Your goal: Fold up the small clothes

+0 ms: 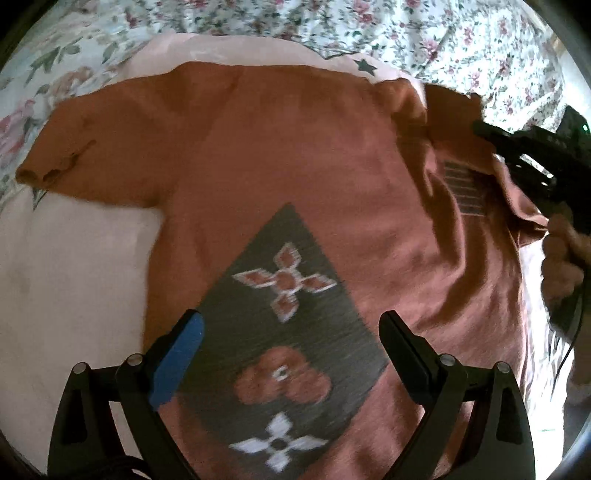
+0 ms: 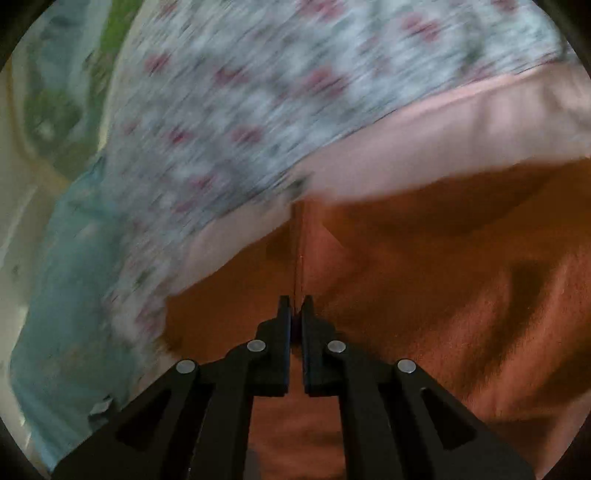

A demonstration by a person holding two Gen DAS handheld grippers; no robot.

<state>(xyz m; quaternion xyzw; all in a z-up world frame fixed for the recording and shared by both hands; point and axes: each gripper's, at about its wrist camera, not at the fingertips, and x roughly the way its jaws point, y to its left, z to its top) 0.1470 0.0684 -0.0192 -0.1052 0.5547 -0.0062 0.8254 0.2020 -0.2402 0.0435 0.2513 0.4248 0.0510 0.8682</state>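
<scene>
The right gripper (image 2: pixel 295 306) pinches the orange T-shirt's (image 1: pixel 295 155) sleeve edge for folding; the left gripper (image 1: pixel 291 325) hovers wide-jawed above its print.

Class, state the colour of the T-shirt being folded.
Rust orange T-shirt, clearest in the left wrist view.

Rust-orange cotton t-shirt (image 1: pixel 280 155) with dark grey diamond print (image 1: pixel 284 354) of white and orange flowers, on pale pink cloth (image 1: pixel 74 280) with black star, over white bedsheet (image 1: pixel 424 33) with pink-green florals.
</scene>
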